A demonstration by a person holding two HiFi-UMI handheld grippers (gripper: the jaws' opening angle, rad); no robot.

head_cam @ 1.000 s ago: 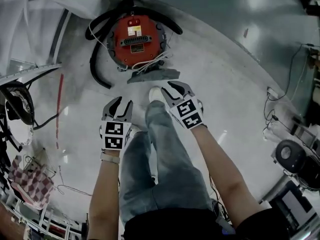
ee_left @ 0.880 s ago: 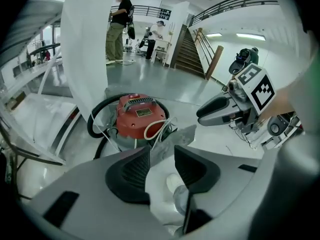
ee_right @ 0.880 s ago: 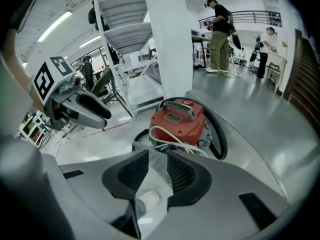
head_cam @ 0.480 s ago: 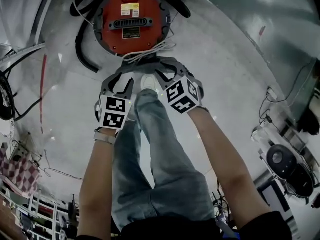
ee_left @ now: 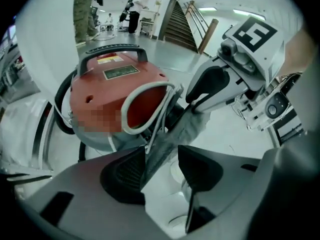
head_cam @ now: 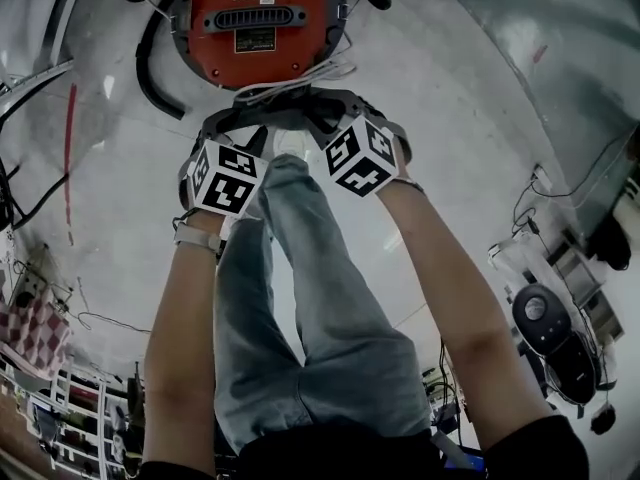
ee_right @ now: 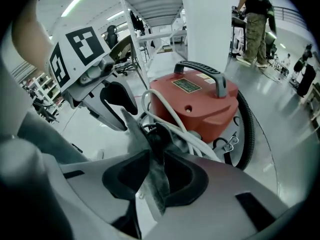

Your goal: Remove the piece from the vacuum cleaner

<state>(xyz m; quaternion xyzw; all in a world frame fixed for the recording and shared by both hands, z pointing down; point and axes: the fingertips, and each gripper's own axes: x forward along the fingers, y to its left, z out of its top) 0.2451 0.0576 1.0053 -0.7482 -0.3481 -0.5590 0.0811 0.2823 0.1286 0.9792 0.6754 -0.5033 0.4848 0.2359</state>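
The red vacuum cleaner stands on the grey floor, with a white cord looped over its front. A flat grey nozzle piece sits at its base. Both grippers are down at this piece. In the left gripper view the piece lies between the jaws of my left gripper, against one pad and apart from the other; these jaws have just been opening. My right gripper has its pads closed on the piece's other end. Each gripper shows in the other's view.
A black ribbed hose curls around the vacuum's side. The person's jeans leg and white shoe are right behind the grippers. A second machine stands at the right, shelving behind, people and stairs far off.
Both grippers have dropped from above the knees to the grey piece at the vacuum's front and now flank it. The vacuum sits higher and nearer in the head view.
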